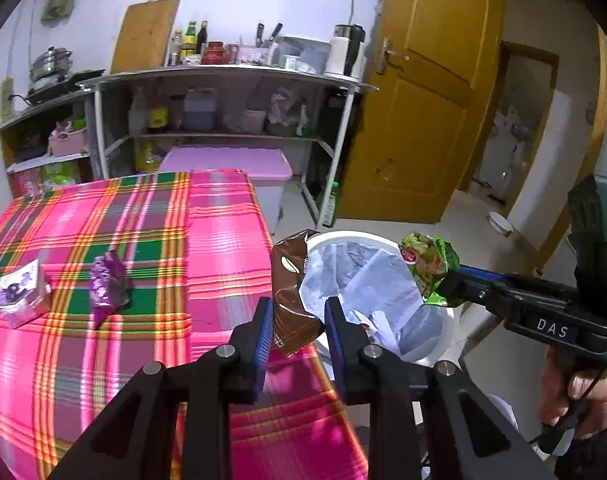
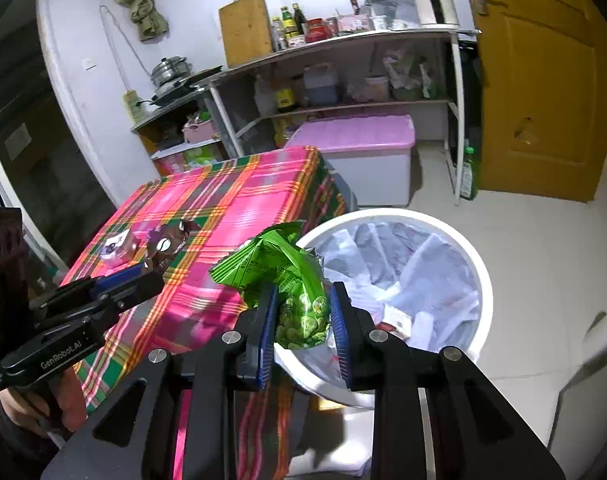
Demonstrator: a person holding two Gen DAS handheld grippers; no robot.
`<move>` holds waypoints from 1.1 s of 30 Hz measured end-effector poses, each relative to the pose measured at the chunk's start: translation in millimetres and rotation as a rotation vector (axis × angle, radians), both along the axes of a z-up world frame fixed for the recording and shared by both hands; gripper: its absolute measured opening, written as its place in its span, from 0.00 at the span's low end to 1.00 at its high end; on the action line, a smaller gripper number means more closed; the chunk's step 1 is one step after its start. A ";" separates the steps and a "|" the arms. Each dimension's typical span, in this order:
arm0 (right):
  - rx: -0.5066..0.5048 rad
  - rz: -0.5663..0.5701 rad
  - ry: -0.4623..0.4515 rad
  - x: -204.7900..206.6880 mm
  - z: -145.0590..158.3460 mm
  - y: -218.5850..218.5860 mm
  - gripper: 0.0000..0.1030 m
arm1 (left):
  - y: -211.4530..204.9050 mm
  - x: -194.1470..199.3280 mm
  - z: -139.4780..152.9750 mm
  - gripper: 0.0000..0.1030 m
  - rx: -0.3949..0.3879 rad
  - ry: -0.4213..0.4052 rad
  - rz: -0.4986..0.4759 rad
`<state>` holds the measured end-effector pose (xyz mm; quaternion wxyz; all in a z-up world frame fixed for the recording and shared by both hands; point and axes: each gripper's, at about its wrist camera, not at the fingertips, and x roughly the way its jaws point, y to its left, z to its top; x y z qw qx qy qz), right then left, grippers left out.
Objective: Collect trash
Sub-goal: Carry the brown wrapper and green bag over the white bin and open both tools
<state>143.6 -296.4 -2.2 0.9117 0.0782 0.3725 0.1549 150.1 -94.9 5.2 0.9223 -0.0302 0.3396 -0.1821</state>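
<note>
The left gripper [image 1: 297, 318] is clamped on the lower end of a brown wrapper [image 1: 291, 292], whose long axis stands nearly upright, with the crumpled top leaning toward the bin. The wrapper is held at the corner of the surface [image 1: 151, 240], just beside the rim of the white bin [image 1: 435, 344]. The right gripper [image 2: 303, 312] is closed on a green snack bag [image 2: 291, 280]; its long axis is tilted, with the free end pointing up and left toward the surface and the gripped end over the near rim of the bin. The bin, lined with a pale plastic bag [image 2: 403, 272], stands on the floor [image 2: 543, 240] against the surface's edge, its mouth unobstructed. 2 items are left on the plaid-covered surface, well apart from its near edge: a purple wrapper [image 1: 107, 280] and, beside it, a small purple-and-white carton [image 1: 21, 292]. Bare tiled floor is visible beyond the bin toward the yellow door [image 2: 543, 100].
</note>
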 end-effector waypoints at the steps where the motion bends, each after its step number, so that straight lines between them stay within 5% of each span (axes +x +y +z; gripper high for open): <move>1: 0.001 -0.005 0.003 0.7 -1.0 -2.2 0.26 | -3.6 1.5 -1.2 0.26 0.000 0.002 -0.007; 33: -0.013 -0.094 0.192 29.1 -69.5 -50.3 0.29 | -87.0 66.4 -64.4 0.27 0.045 0.174 -0.180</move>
